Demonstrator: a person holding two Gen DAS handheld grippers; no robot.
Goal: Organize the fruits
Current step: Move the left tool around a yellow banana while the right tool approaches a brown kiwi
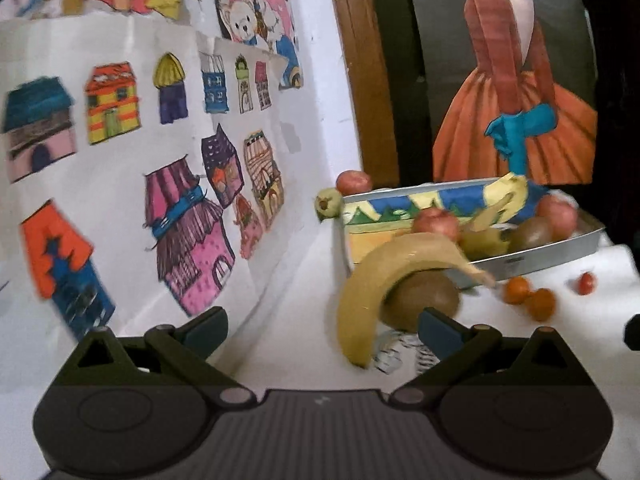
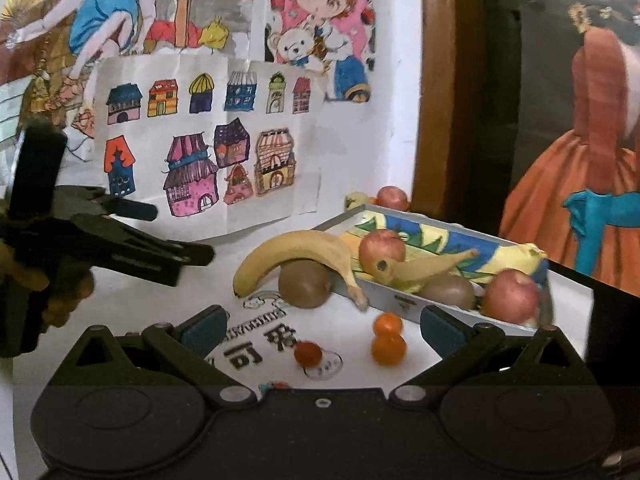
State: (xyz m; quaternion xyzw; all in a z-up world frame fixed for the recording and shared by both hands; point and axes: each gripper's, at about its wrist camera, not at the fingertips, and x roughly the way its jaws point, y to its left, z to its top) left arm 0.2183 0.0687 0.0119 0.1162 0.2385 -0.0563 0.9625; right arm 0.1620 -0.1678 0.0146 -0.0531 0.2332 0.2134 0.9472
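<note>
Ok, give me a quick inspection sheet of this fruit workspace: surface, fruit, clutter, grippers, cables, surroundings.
Surface: white table with printed characters.
Job's things: tray holds apples, a kiwi and a banana; outside it, banana arches over kiwi, two oranges touching, a small red fruit; two more fruits behind the tray.
Clutter: nothing seen.
Grippers: left gripper open, empty; right gripper open, empty.
Cables: nothing seen.
Surroundings: house drawings on the wall, painting right.

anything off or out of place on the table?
Yes. A banana is draped over a kiwi outside the metal tray, its stem against the tray's wall. Two small oranges and a red cherry tomato sit loose on the white tabletop. Nothing looks spilled or damaged.
</note>
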